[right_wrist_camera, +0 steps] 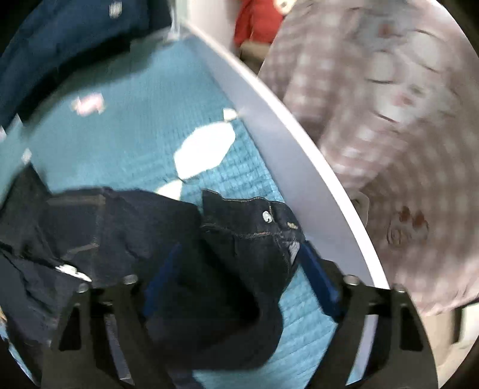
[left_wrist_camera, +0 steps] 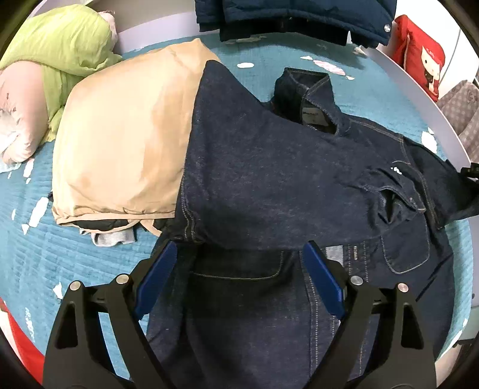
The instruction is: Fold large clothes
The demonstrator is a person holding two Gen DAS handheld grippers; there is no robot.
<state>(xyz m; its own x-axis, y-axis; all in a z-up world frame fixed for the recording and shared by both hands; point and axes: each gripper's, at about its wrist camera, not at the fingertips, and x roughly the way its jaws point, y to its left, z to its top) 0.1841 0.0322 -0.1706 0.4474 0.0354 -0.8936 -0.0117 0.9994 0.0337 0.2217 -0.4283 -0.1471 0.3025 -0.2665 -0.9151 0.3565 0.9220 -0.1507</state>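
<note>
On the teal bed cover [left_wrist_camera: 89,269] lie one dark denim jacket [left_wrist_camera: 269,179], one tan folded garment [left_wrist_camera: 119,143] toward its left edge, one green bundle [left_wrist_camera: 66,45] at the far left corner, and one navy quilted coat [left_wrist_camera: 299,15] at the far edge.

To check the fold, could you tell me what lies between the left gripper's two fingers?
In the left wrist view, the open left gripper spans the denim jacket: only its fabric, with a stitched pocket, lies between the fingers.
</note>
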